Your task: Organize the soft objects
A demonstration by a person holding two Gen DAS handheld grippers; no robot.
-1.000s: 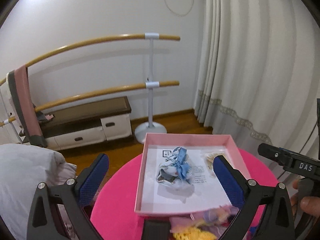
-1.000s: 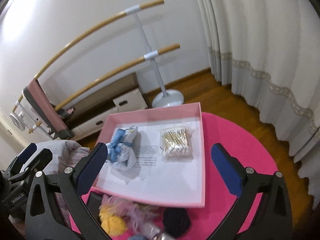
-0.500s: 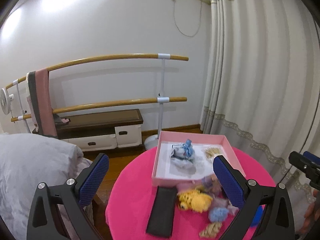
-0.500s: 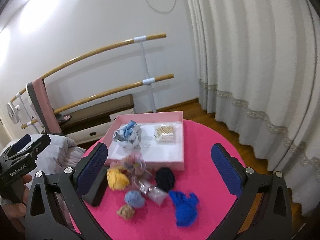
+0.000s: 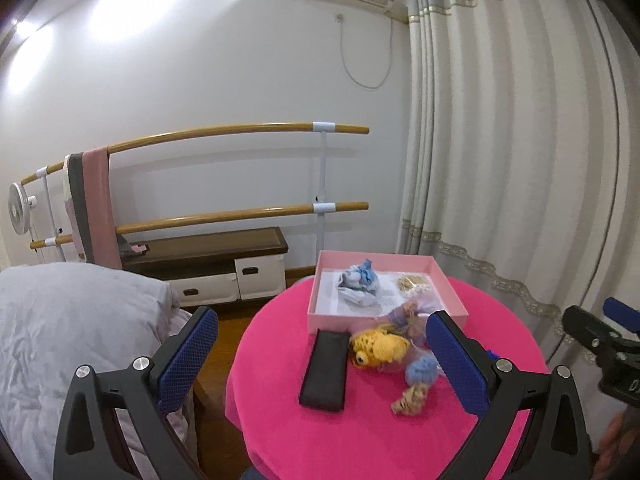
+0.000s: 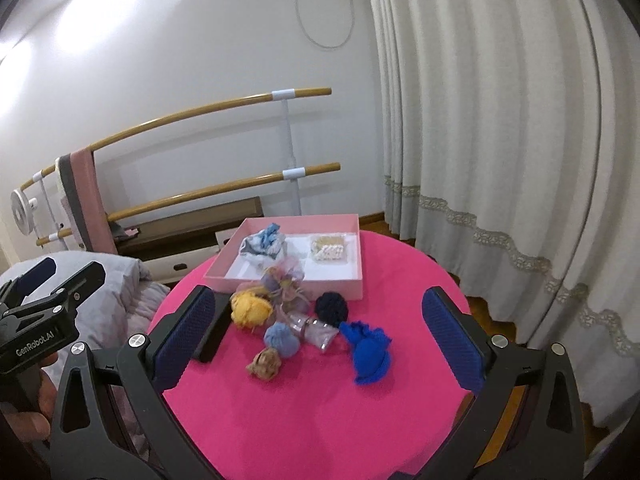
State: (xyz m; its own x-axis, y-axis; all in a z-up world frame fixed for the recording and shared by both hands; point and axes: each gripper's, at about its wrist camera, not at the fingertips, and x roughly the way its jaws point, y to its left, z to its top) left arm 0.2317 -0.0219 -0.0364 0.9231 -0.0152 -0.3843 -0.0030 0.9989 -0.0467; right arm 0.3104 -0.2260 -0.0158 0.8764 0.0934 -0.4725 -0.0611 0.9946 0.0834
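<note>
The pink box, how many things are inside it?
2 in the pink box: a blue-and-white cloth bundle at its left, a packet of cotton swabs at its right. The organza pouch may hide more.

Your round table [image 6: 320, 420], draped in hot pink, carries a shallow pink box [image 6: 292, 282] at its 12 o'clock edge. Just below the box, toward centre, lie a yellow knit toy [image 6: 250, 308], a mauve pouch [image 6: 286, 284], a navy pom [image 6: 331, 307], a light-blue ball [image 6: 281, 339], a tan ball [image 6: 265, 363] and a royal-blue knit piece [image 6: 370, 354]. A black case [image 5: 325, 370] rests at 9 o'clock.
</note>
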